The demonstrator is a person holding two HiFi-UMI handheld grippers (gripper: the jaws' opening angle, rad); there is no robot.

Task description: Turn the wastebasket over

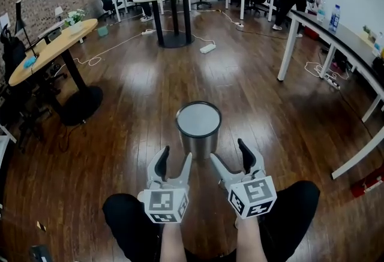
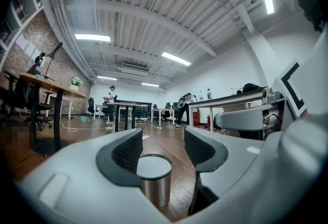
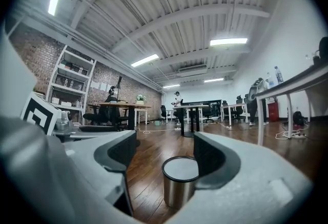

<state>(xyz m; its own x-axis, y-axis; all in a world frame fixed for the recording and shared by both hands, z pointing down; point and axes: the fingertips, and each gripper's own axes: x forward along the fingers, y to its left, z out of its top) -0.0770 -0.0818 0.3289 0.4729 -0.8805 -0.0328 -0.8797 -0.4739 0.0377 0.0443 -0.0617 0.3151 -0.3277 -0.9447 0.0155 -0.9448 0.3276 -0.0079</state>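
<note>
The wastebasket [image 1: 198, 130] is a brushed-metal cylinder with a black rim. It stands upright on the wooden floor [image 1: 252, 105], and its top face looks flat and pale grey. My left gripper [image 1: 175, 157] is open just short of it on the near left, touching nothing. My right gripper [image 1: 229, 153] is open on the near right, also empty. In the left gripper view the wastebasket [image 2: 154, 187] shows ahead between the open left gripper [image 2: 163, 143] jaws. In the right gripper view the wastebasket [image 3: 180, 189] stands ahead of the open right gripper [image 3: 165, 148].
The person's knees in black trousers [image 1: 126, 213] sit below the grippers. A round wooden table on a black pedestal [image 1: 51, 45] stands at the left. White desk legs [image 1: 288, 45] stand at the right. A power strip and cables [image 1: 207, 48] lie farther back, where people stand.
</note>
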